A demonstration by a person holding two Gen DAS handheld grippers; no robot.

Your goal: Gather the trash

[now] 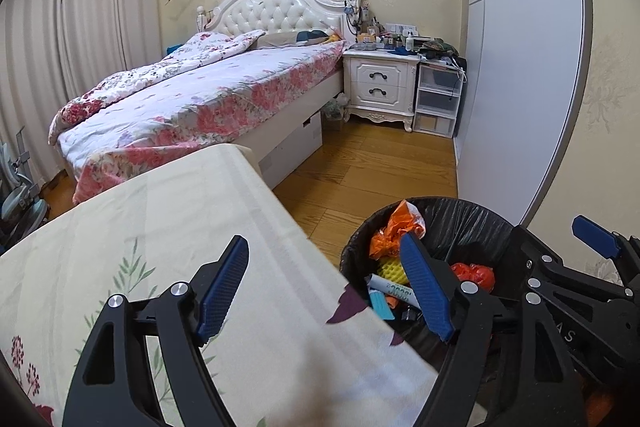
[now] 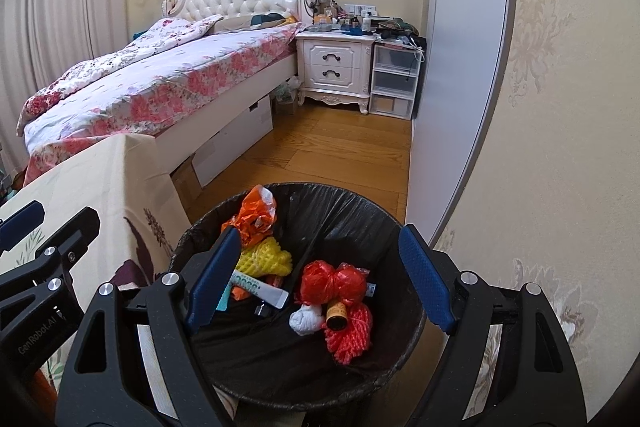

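Left wrist view: the left gripper (image 1: pixel 324 287) has its blue-padded jaws spread wide with nothing between them, hanging over the right edge of a cream floral tablecloth (image 1: pixel 140 247). Just past that edge sits a round bin with a black plastic liner (image 1: pixel 472 219), holding an orange plastic bag (image 1: pixel 394 229).

Right wrist view: the right gripper (image 2: pixel 324 279) is also wide open and empty, right above the bin. Inside are a yellow foam net (image 2: pixel 268 259), a white tube (image 2: pixel 260 287), red plastic bags (image 2: pixel 332 279), a red mesh net (image 2: pixel 354 335) and a white wad (image 2: pixel 306 321).
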